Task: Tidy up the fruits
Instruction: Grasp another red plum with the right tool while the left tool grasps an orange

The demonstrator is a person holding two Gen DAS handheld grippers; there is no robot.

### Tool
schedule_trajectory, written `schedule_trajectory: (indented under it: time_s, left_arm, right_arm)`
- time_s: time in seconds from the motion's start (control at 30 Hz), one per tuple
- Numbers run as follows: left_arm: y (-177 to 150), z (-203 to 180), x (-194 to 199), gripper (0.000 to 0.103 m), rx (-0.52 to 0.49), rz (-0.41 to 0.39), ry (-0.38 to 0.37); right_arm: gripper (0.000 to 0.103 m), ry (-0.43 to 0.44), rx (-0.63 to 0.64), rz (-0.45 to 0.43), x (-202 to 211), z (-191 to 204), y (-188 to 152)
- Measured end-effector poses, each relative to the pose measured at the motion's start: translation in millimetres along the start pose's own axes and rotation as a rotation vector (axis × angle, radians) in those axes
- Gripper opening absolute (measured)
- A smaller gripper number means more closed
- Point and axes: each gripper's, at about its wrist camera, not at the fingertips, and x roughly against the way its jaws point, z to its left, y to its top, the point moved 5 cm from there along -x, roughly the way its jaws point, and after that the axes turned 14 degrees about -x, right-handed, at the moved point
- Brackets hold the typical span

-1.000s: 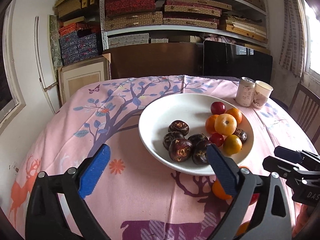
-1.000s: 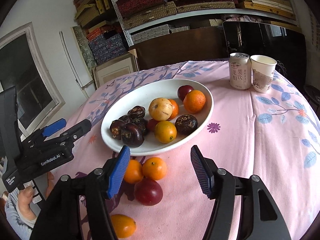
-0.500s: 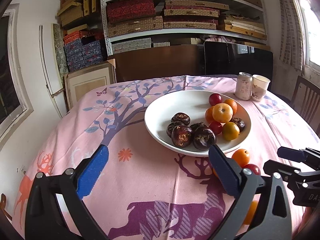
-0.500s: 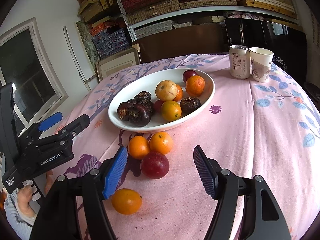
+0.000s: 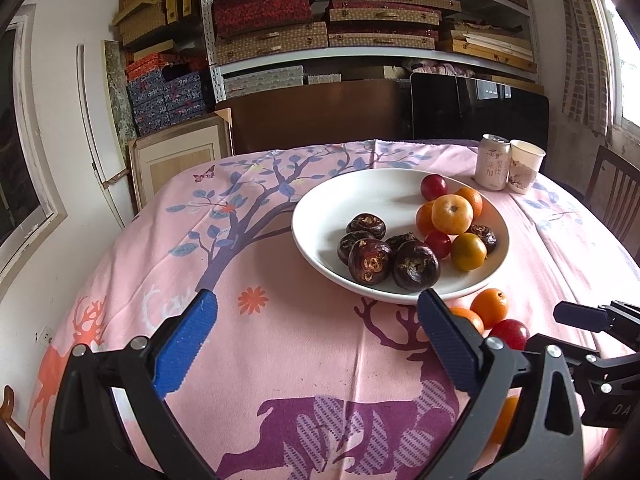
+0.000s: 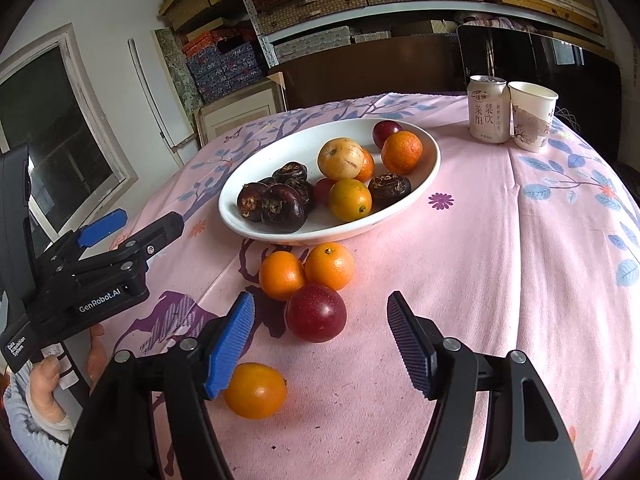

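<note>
So both grippers are spread wide with nothing in them. The right gripper [image 6: 320, 344] hangs over the pink tablecloth [image 6: 500, 280] with a red plum [image 6: 315, 312] sitting right ahead of the gap between its blue pads. Just past the plum, two oranges [image 6: 306, 270] sit side by side, touching it, and past those is the white plate [image 6: 430, 160] piled with dark water chestnuts [image 6: 276, 200], more oranges and a couple of plums. One more small orange fruit [image 6: 255, 390] lies next to its left pad, close to the camera. Far ahead to the right are a drink can [image 6: 487, 109] and a paper cup [image 6: 532, 120], side by side. The left gripper [image 5: 316, 340] sits off to the left above bare cloth, with the plate ahead and a bit right of it.
</note>
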Motion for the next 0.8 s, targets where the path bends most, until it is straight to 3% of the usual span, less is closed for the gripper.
schedule_trajectory:
  time_s: [0.23,0.5,0.67,0.7,0.73,0.8]
  left_arm:
    - [-15.2,6.9,-1.6,0.098,0.043,0.045,-0.044]
    - [-20.1,0.9,0.7,0.098,0.011,0.050,-0.047]
    - [-18.8,-10.5,2.8,0.098,-0.032,0.048,-0.050]
    - [-19.0,-13.2,2.9,0.098,-0.042,0.049,-0.050]
    - [-20.1,-15.6,3.7,0.098,-0.051,0.050,-0.047]
    - [-20.6,-21.2,5.6,0.098,-0.070,0.052,-0.047]
  right_arm:
    - [0.070,0.037,-0.131,0.052,-2.4,-21.2,5.3]
    - [0.067,0.077,-0.110,0.115,-19.3,-3.6,-4.1]
    - [0.056,0.042,-0.108,0.124,-31.1,-3.4,-4.5]
    - [0.053,0.040,-0.110,0.132,-33.9,-3.7,-4.9]
    - [0.042,0.041,-0.113,0.143,-37.0,-4.3,-6.0]
    - [0.038,0.045,-0.108,0.148,-39.3,-4.8,-6.3]
